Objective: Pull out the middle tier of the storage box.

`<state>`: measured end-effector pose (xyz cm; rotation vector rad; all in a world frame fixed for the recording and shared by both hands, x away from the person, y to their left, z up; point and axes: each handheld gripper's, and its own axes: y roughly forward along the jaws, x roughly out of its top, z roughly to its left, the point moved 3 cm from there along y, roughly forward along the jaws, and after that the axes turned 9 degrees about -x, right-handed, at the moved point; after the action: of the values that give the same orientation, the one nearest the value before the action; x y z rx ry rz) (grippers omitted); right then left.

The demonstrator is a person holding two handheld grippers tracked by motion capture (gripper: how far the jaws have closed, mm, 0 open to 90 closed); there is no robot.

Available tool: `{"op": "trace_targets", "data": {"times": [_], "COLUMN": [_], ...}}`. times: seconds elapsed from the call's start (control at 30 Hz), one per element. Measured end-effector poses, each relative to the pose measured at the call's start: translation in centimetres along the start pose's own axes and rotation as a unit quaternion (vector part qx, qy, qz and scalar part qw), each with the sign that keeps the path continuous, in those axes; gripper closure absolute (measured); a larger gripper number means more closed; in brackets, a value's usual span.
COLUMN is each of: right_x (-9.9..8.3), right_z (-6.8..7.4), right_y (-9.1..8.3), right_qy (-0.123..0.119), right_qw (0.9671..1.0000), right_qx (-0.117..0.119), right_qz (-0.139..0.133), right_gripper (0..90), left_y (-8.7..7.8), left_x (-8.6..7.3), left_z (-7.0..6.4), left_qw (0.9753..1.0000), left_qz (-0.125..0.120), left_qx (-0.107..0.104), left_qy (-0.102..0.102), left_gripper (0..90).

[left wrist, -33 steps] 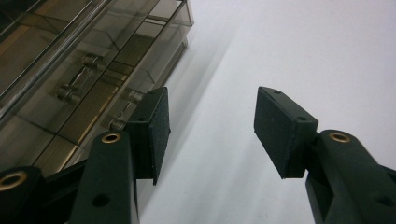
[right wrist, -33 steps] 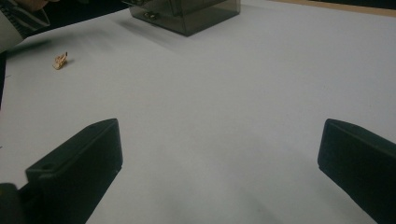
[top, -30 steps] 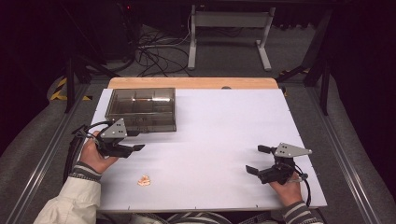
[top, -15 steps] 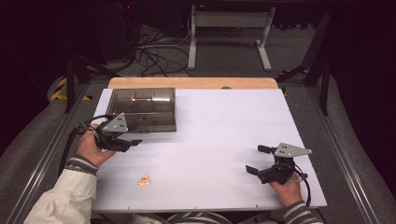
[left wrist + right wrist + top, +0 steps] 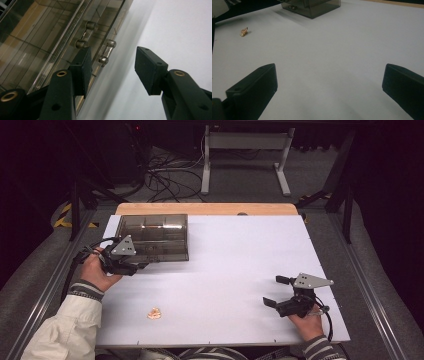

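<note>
Reaching with jaws apart, the left gripper (image 5: 142, 266) meets the front edge of the smoky plastic compartment box (image 5: 155, 236) at the table's far left; the right gripper (image 5: 272, 291) rests open, well apart.

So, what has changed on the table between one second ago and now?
The left gripper moved forward, away from the person, up to the front edge of the smoky clear box. Its jaws are open near the small metal handle and hold nothing. The right gripper, also open, the box and the small tan piece stayed in place.
</note>
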<state>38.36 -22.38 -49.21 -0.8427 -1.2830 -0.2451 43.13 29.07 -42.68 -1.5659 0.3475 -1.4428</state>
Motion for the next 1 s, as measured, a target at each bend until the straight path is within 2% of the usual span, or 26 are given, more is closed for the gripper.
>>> {"op": "trace_targets", "data": {"times": [0.27,0.57,1.0], "right_x": [0.0,0.0,0.0], "right_z": [0.0,0.1,0.1], "right_y": [0.1,0.1,0.1], "right_qy": [0.001,0.002,0.003], "right_qw": [1.0000,1.0000,1.0000], "right_qx": [0.000,0.002,0.003], "right_qz": [0.002,0.002,0.003], "right_gripper": [0.7,0.6,0.7], "left_y": [0.8,1.4,2.4], "left_x": [-0.2,-0.2,-0.4], "left_z": [0.7,0.9,1.4], "left_qw": [0.9999,0.9997,0.9995], "left_qz": [0.010,0.021,0.029], "left_qx": [0.003,0.015,0.011], "left_qy": [-0.007,-0.003,-0.008], "left_gripper": [48.7,48.7,48.7]}}
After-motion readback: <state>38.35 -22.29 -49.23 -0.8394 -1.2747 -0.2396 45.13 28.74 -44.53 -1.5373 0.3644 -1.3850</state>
